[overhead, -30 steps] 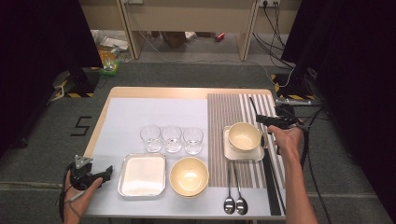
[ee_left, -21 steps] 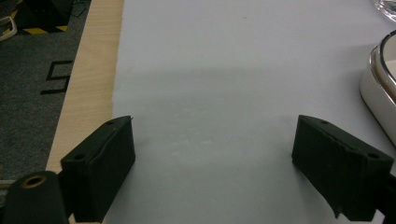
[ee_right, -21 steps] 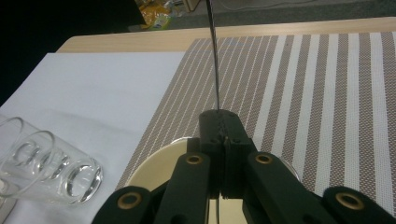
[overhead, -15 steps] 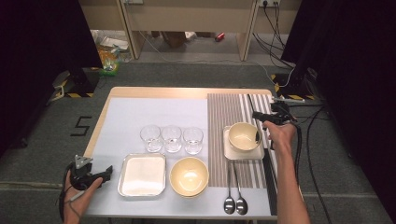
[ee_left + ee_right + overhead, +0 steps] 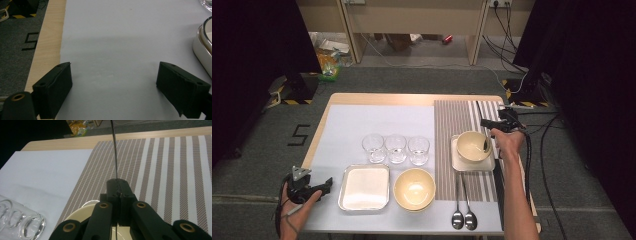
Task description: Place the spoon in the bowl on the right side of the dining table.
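Right gripper (image 5: 117,187) clamps a thin utensil handle (image 5: 114,150) over the striped mat (image 5: 160,165).

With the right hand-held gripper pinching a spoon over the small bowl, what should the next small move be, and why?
Probably lower a little further and open. The right hand-held gripper is shut on the spoon, whose dark end already reaches inside the bowl on its tray.

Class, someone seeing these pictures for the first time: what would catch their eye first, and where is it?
First, the right claw at the far right of the table, shut on a thin metal handle that dips into the bowl on a square plate on the striped mat. Next, the row of three glasses mid-table. The left claw rests open at the near left corner.
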Demonstrator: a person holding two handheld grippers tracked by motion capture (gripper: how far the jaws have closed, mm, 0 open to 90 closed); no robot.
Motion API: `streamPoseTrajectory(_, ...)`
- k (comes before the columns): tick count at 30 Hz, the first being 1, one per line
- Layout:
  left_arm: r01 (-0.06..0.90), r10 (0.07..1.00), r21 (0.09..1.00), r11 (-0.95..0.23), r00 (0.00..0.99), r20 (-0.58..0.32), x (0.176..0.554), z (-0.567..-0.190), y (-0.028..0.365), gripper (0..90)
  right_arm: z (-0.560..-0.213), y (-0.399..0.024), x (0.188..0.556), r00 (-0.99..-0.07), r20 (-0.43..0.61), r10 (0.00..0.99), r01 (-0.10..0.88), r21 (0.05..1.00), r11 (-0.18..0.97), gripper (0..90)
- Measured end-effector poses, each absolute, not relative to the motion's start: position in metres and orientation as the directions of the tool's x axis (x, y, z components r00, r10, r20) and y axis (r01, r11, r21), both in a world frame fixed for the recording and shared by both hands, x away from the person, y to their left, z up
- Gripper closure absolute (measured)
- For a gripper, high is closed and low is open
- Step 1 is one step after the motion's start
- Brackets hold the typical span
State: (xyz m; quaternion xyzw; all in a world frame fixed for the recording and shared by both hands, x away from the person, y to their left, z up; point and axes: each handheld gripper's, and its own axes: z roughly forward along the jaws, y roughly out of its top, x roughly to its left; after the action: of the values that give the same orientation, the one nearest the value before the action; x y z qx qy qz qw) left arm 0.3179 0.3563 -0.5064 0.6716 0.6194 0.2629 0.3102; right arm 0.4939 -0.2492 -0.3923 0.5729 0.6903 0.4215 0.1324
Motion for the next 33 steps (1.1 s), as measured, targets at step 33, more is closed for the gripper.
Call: streamPoseTrajectory(33,0.668,0.995,0.743,-0.041,0.095,-0.031,0.318,-0.506,0.356,12.1,-0.414,-0.24,0.497,-0.303,0.183,0.935,0.69,0.719,0.083,89.5)
